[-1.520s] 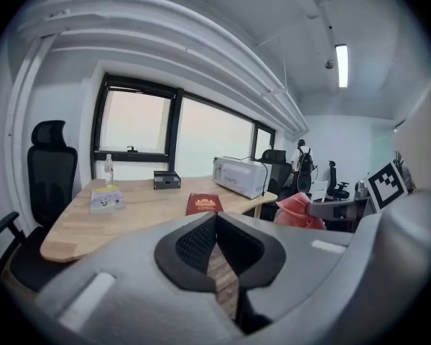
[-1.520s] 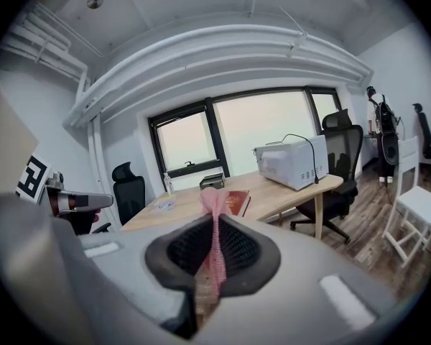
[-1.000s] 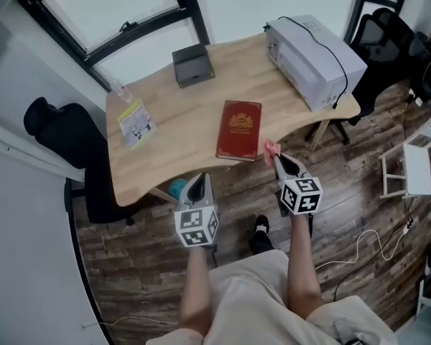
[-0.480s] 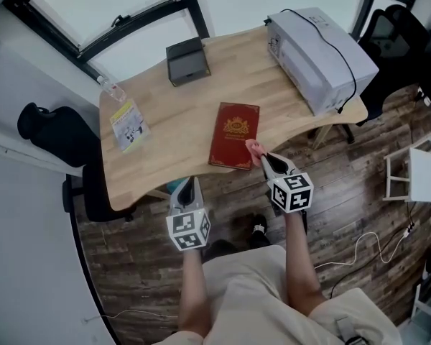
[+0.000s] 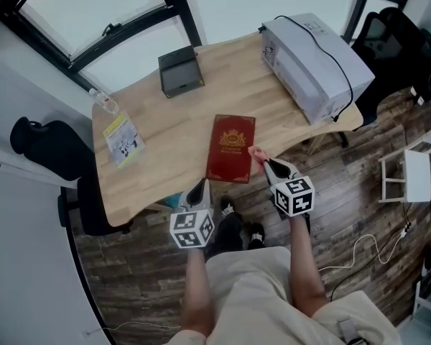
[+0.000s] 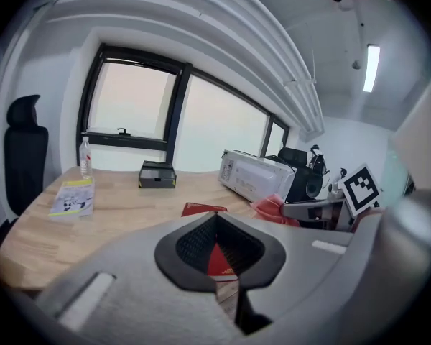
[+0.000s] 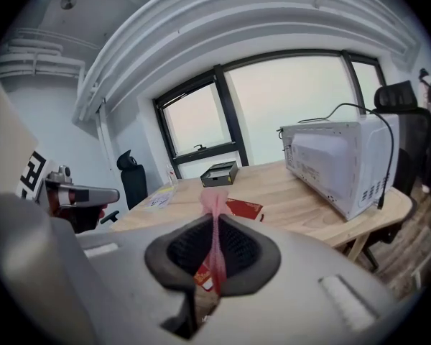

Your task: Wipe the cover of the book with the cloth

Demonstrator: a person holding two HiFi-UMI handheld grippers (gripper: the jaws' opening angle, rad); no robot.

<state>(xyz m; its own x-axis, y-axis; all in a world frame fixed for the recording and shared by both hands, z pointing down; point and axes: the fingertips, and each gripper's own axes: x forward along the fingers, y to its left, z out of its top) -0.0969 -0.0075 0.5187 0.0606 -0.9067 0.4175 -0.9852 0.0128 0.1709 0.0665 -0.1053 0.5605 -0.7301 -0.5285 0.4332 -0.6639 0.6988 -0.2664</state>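
A dark red book with a gold crest lies shut near the front edge of the wooden table. My right gripper is shut on a pink cloth, which hangs just off the book's near right corner. In the right gripper view the cloth sticks up between the jaws with the book behind it. My left gripper is shut and holds nothing. It sits below the table's front edge, left of the book. Through its jaws the left gripper faces the book.
A white appliance with a black cable fills the table's right end. A black box sits at the back, a leaflet and a bottle at the left. A black chair stands left, a white stool right.
My right gripper has carried the cloth left, up to the book's near right corner. The person has stepped closer to the table. The left gripper has stayed low at the front edge.
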